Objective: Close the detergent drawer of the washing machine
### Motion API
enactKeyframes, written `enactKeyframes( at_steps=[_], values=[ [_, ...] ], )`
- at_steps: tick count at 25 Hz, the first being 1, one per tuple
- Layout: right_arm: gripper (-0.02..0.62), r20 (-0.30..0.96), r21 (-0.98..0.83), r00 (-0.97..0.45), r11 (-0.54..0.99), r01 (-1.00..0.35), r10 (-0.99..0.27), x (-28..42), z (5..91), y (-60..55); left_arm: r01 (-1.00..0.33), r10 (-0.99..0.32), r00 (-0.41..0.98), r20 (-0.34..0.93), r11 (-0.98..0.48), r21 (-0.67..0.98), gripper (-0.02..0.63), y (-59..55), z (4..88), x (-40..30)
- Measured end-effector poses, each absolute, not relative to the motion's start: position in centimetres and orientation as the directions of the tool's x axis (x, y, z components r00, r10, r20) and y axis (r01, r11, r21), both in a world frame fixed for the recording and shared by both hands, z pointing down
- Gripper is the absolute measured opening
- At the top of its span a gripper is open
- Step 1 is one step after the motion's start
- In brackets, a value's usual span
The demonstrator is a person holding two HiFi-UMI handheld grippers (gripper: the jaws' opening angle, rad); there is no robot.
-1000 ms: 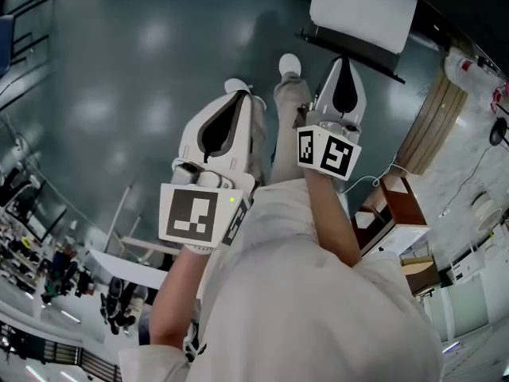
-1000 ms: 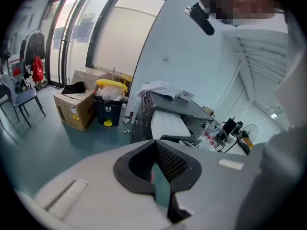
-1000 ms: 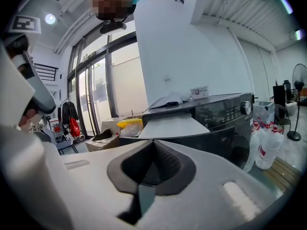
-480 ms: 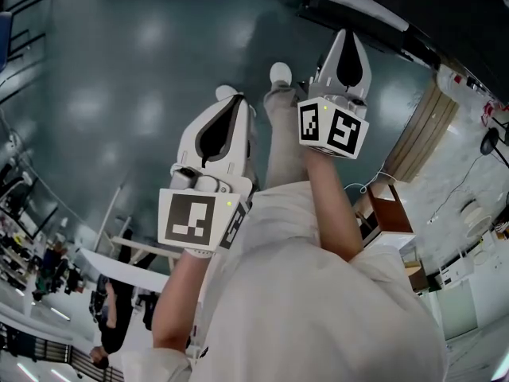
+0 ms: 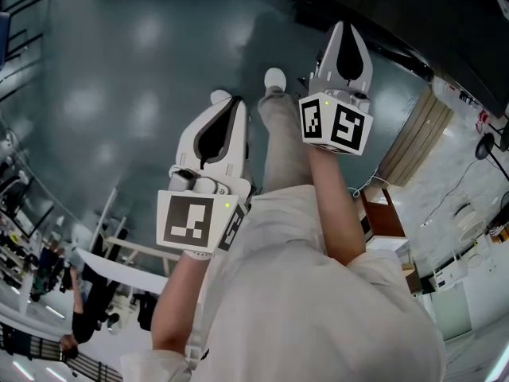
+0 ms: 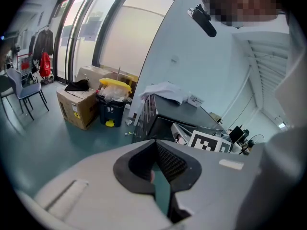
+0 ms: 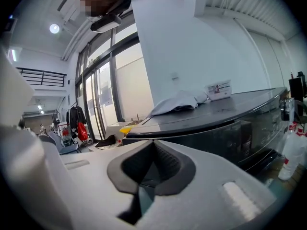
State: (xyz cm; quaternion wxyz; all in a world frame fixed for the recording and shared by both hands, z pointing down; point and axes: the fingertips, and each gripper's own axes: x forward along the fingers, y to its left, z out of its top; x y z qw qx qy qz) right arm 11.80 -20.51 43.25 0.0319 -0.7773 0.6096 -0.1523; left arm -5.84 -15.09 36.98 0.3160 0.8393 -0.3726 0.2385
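Observation:
A dark machine (image 7: 225, 116) with a flat black top stands ahead of my right gripper (image 7: 153, 142); a pale cloth (image 7: 177, 101) and a small label card lie on it. I cannot make out a detergent drawer in any view. The head view has the machine's dark edge (image 5: 374, 6) at the top right, just beyond my raised right gripper (image 5: 343, 27). My left gripper (image 5: 229, 100) is held lower and to the left, over the floor. Both grippers are shut with nothing between the jaws. The left gripper view (image 6: 154, 143) has the same machine (image 6: 187, 114) and cloth farther off.
A cardboard box (image 6: 76, 108) and a black bin with a yellow bag (image 6: 113, 102) stand by the windows. Chairs (image 6: 21, 92) are at the left. A brown crate (image 5: 383, 212) and cables sit at the right. The person's shoes (image 5: 274, 78) are below the grippers.
The right gripper has risen and moved forward toward the dark machine's edge. The white cloth on the machine has slid out of the head view. The left gripper has barely moved.

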Motion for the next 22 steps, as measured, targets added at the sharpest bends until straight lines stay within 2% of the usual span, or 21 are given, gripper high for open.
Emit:
enactKeyframes(
  at_steps=[22],
  values=[
    [0.002, 0.211, -0.292, 0.134, -0.193, -0.937, -0.968, 11.98, 43.53, -20.70, -0.796, -0.491, 0.586, 0.645, -0.495, 0.347, 0.015, -15.63, 37.39, -5.25]
  ],
)
